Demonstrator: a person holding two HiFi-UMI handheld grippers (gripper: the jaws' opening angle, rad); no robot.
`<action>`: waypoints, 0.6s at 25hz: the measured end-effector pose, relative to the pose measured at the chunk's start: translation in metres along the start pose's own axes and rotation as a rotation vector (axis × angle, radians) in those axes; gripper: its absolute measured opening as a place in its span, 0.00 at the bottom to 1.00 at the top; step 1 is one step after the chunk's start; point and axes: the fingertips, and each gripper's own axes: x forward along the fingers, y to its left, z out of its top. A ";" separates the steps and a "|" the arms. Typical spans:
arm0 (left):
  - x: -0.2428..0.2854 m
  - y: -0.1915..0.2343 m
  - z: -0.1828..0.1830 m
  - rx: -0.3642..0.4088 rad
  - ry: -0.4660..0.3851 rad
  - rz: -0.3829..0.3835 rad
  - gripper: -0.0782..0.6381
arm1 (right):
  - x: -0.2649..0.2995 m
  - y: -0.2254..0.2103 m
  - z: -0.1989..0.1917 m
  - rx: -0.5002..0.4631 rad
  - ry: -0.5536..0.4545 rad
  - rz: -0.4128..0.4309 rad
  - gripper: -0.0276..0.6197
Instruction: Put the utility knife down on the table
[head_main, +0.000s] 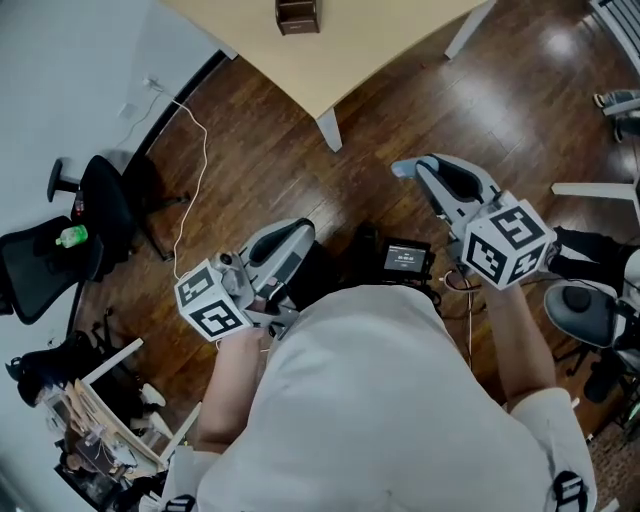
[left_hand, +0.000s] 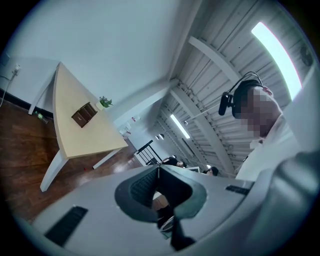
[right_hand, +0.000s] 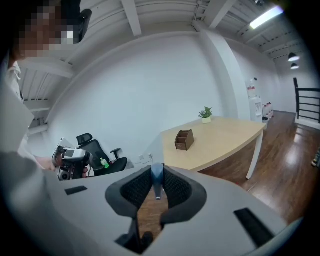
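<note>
The slim blue-grey utility knife (right_hand: 157, 182) is pinched between the right gripper's (right_hand: 157, 171) pads, held in the air, well short of the pale, white-legged table (right_hand: 225, 135) far ahead.

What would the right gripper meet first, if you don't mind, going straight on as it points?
Probably the near end of the table, short of the brown organizer; depth is unclear.

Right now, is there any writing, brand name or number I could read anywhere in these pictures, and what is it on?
No text here can be read.
Small screen at the person's waist: light characters, too small to read.
Left marker cube and right marker cube: black-and-white square patterns, not words.
Green bottle on the office chair: any label is too small to read.
</note>
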 end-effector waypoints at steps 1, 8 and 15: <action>0.001 0.006 0.004 -0.005 -0.003 0.005 0.11 | 0.006 -0.002 0.002 0.001 0.004 0.002 0.15; -0.004 0.048 0.046 -0.014 -0.011 -0.028 0.11 | 0.054 -0.008 0.018 0.002 0.014 -0.036 0.15; -0.026 0.105 0.112 -0.019 0.052 -0.081 0.11 | 0.112 0.005 0.050 0.027 -0.007 -0.128 0.15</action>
